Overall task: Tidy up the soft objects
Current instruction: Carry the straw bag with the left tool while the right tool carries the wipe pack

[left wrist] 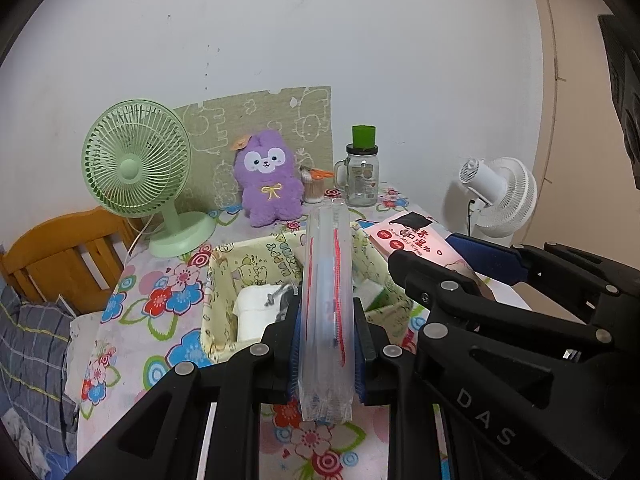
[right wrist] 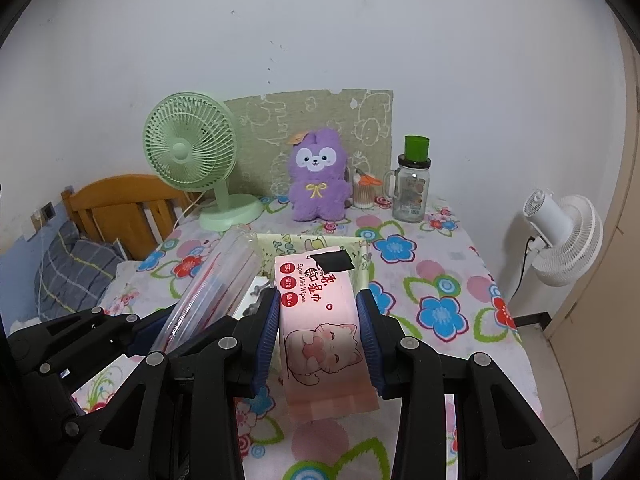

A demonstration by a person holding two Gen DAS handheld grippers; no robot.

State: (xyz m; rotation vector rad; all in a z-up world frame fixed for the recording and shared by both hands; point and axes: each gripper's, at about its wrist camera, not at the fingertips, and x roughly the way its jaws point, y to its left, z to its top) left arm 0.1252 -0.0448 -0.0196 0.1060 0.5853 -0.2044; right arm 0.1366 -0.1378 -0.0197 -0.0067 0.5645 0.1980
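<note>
"Super Mini Wipes" pink pack point(right wrist: 320, 320)

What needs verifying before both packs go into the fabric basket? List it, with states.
1. Left gripper clamped on the clear plastic pack: ok.
2. Right gripper clamped on the pink wipes pack: ok.
3. Fabric basket directly ahead of both grippers: ok.
4. Free room in the basket: cannot tell; white folded items already lie inside, and the packs hide the rest.
5. Purple plush toy and glass jar clear of the path, behind the basket: ok.
</note>
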